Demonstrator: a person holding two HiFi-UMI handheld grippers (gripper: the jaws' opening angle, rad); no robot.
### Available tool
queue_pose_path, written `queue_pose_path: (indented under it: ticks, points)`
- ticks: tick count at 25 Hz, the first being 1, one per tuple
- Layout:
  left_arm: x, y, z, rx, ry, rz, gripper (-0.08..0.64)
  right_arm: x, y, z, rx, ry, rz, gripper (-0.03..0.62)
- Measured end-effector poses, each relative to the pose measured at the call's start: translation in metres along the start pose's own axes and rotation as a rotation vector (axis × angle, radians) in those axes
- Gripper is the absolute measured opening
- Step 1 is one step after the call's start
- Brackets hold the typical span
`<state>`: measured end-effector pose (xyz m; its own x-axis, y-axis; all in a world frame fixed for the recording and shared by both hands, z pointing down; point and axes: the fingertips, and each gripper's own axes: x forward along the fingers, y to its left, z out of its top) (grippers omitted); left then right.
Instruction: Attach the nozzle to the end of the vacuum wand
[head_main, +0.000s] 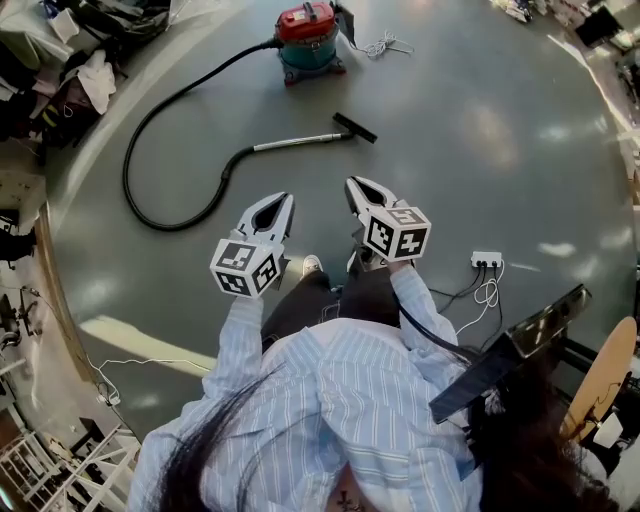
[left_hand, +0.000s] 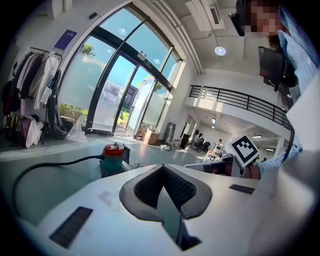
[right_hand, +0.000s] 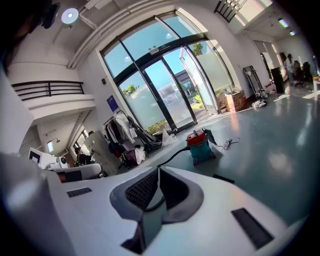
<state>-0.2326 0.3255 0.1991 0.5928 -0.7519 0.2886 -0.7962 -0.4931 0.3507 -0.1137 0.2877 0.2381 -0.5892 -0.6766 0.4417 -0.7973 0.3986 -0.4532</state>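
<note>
A silver vacuum wand (head_main: 295, 143) lies on the grey floor ahead of me, with a black nozzle (head_main: 355, 127) at its right end; whether the two are joined I cannot tell. A black hose (head_main: 150, 150) loops from the wand back to a red and teal vacuum (head_main: 310, 38). My left gripper (head_main: 287, 200) and right gripper (head_main: 351, 183) hover side by side short of the wand, both shut with nothing in them. The left gripper view shows its shut tips (left_hand: 162, 167) and the vacuum (left_hand: 114, 156). In the right gripper view the tips (right_hand: 158, 170) point toward the vacuum (right_hand: 201, 145) and nozzle (right_hand: 223, 178).
A white power strip (head_main: 487, 259) with cables lies on the floor to the right. Piled clothes and bags (head_main: 60, 60) line the upper left. A white cord (head_main: 385, 45) sits beside the vacuum. My shoe (head_main: 313, 265) shows below the grippers. A wooden chair (head_main: 600, 380) stands at right.
</note>
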Motion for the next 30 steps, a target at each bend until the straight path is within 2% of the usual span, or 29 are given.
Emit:
queue_pose_path:
  ticks: [4,10,17,30]
  points:
    - [-0.004,-0.010,-0.003,-0.057,-0.016,-0.008,0.005,-0.024,0.003,-0.001,-0.009,-0.009,-0.011,0.017]
    - [0.009,-0.044,0.010,-0.030,-0.025,-0.017,0.006,-0.052,-0.009,0.010,-0.005,-0.010,0.001,0.017]
    - [0.022,-0.072,0.008,-0.029,-0.024,-0.007,0.005,-0.066,-0.014,0.016,-0.058,0.019,0.013,0.017]
    - [0.040,-0.081,0.005,-0.053,-0.021,0.002,0.005,-0.069,-0.024,0.025,-0.100,0.033,0.031,0.017]
